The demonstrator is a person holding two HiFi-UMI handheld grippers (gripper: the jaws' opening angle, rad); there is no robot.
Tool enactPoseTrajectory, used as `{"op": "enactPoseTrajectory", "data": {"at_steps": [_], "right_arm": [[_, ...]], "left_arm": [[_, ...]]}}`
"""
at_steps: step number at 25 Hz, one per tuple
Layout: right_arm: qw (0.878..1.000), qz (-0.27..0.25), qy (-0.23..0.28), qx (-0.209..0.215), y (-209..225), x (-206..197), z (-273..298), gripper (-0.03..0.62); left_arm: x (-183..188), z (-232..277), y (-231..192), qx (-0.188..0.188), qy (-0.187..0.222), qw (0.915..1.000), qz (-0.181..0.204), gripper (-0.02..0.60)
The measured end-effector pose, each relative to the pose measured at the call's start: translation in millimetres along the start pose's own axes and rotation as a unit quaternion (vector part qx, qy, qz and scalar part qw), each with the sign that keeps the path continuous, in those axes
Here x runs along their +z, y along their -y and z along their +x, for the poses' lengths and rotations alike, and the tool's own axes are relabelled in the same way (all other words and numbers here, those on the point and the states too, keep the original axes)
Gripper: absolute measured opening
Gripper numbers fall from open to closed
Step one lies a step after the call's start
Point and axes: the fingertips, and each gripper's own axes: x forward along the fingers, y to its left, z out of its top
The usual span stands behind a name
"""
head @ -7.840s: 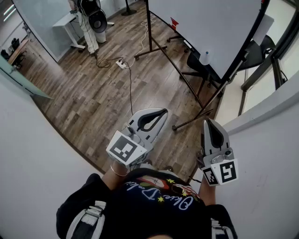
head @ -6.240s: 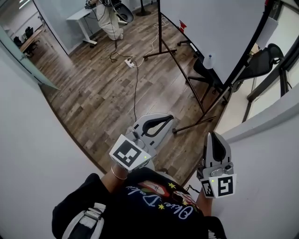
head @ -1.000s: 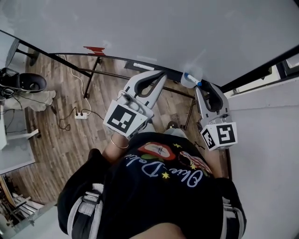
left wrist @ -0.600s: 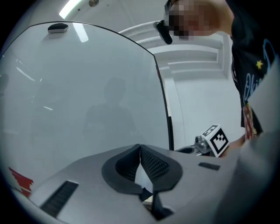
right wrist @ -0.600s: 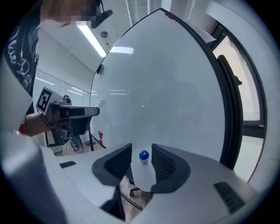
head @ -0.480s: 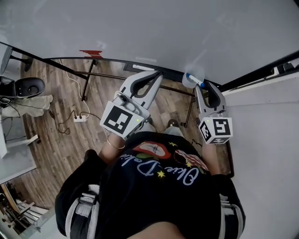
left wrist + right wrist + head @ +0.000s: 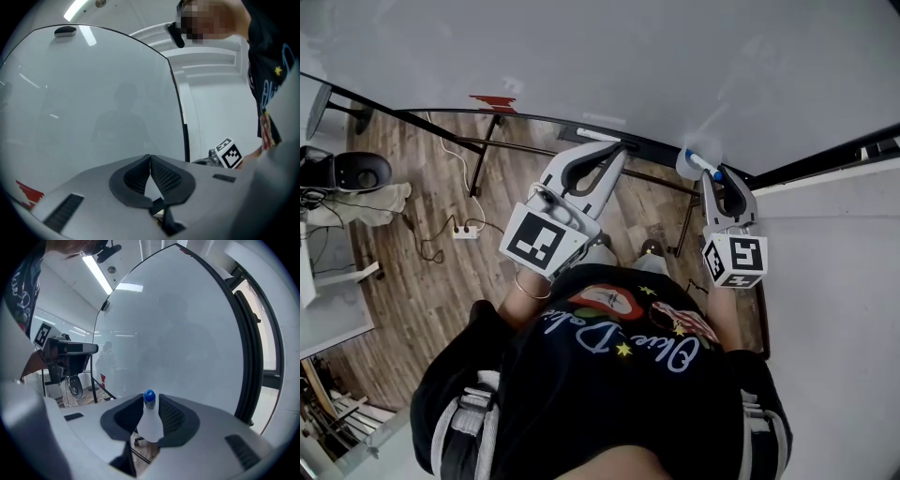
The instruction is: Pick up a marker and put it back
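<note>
Black printed shirt (image 7: 609,375) fills the bottom of the head view, with both arms raised ahead. There is a thin bracelet (image 7: 525,286) on the left wrist.

Left tool (image 7: 617,152): marker cube faces up and the jaws point at the lower edge of the whiteboard (image 7: 609,66). In the left gripper view (image 7: 150,158) the ribbed pads meet at their tips, fully narrow, with nothing between them. The right tool's cube shows beyond it to the right.

Right tool (image 7: 722,174): raised near the board's lower right corner. In the right gripper view (image 7: 151,400) the jaws stand fairly wide and are closing. The marker (image 7: 150,423) sits between them, with a white body that looks broader nearer the camera and a blue cap level with the pad tips. The pads are just beside it on both sides, but a firm press is not clear.

The head view places the marker (image 7: 705,167) just above the right tool's tips, against the board's black bottom rail (image 7: 534,120). Whether it rests on the rail cannot be told.

Further along the rail, to the left, is a small red item (image 7: 492,101).

Beyond and below is a wood floor (image 7: 422,262), with a white power strip (image 7: 467,228) and its cable lying on it.
</note>
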Motion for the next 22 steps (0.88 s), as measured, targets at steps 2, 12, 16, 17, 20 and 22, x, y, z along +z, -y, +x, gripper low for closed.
{"op": "enactPoseTrajectory", "data": {"at_steps": [2,12,16,17,20,22], "right_arm": [[1.000,-0.001,-0.001,-0.001,1.0,-0.6,1.0,0.078],[1.000,-0.018,-0.005,-0.007,2.7,7.9,2.7,0.074],[1.000,-0.020,-0.005,-0.008,3.6,11.3,3.5,0.074],[1.000,-0.021,-0.004,-0.008,3.4,12.6,3.7,0.074],[1.000,-0.023,-0.002,-0.008,2.2,16.7,4.7,0.074],[1.000,-0.024,0.000,-0.008,1.5,20.6,4.8,0.074]], "left_arm": [[-1.9,-0.4,-1.3,0.001,-0.002,1.0000,-0.001,0.004],[-1.4,0.9,-9.4,0.007,0.001,1.0000,0.000,0.004],[-2.4,2.3,-10.9,0.006,0.001,1.0000,-0.002,0.004],[-2.3,2.4,-11.4,0.006,0.001,1.0000,-0.002,0.003],[-2.7,2.2,-13.7,0.006,0.002,1.0000,-0.003,0.004],[-2.5,2.2,-15.0,0.005,0.003,1.0000,-0.003,0.005]]}}
